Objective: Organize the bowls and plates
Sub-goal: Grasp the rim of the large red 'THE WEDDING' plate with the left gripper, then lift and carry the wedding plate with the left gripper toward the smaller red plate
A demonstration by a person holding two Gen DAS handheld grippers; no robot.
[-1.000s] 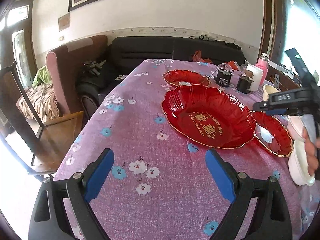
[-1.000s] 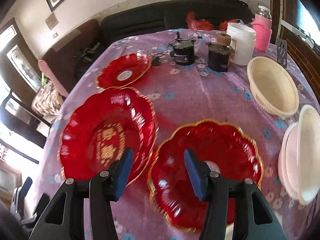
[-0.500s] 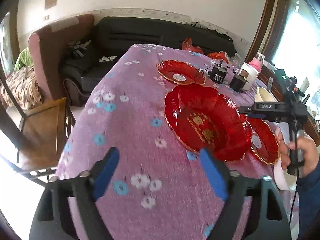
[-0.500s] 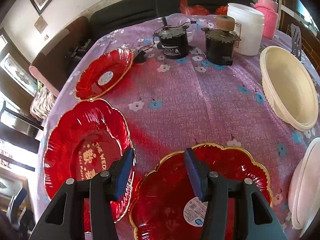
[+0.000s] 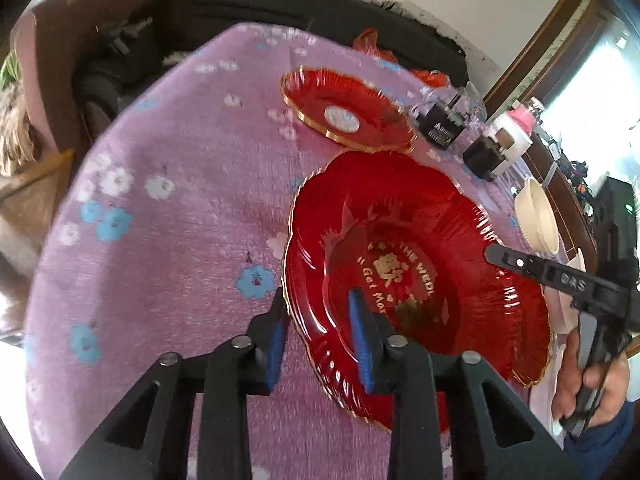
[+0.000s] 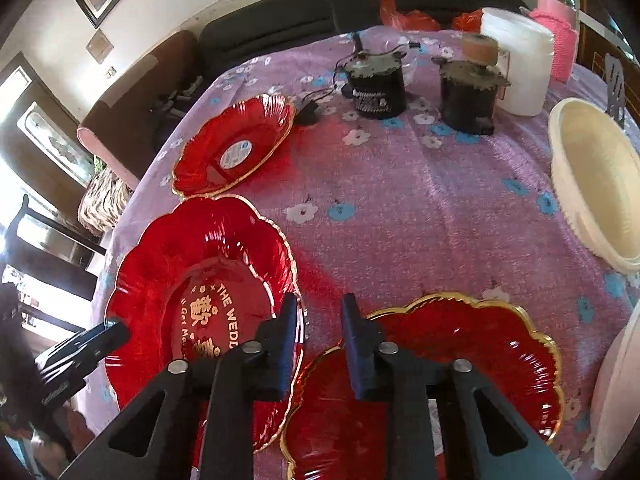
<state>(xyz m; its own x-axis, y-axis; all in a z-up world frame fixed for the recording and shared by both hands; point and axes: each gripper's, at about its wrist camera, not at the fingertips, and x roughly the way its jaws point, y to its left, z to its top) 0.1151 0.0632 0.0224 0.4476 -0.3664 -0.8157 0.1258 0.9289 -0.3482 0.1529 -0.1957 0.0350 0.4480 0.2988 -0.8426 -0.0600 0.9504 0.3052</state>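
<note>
A large red plate point(image 5: 420, 272) point(image 6: 192, 280) with gold lettering lies on the purple flowered cloth. My left gripper point(image 5: 316, 300) straddles its near left rim, one pad outside and one over the inside. Its jaws are closing, and I cannot see the pads pressing. My right gripper point(image 6: 320, 300) straddles the same plate's right rim, next to a smaller red plate point(image 6: 460, 360). Its jaws are closing too, with a strip of cloth still showing between them. Another small red plate point(image 6: 236, 148) point(image 5: 348, 112) lies farther back.
A cream bowl point(image 6: 592, 184) sits at the right, with white bowls point(image 6: 616, 392) at the right edge. Two black motors point(image 6: 376, 88), a white tub point(image 6: 520, 60) and a pink bottle point(image 6: 560, 20) stand at the back. The table's left edge drops to an armchair point(image 6: 132, 120).
My left gripper swung right and down onto the large plate's rim and its jaws narrowed sharply. The right gripper moved forward from over the near plate, settled beside the large plate, and narrowed as well.
</note>
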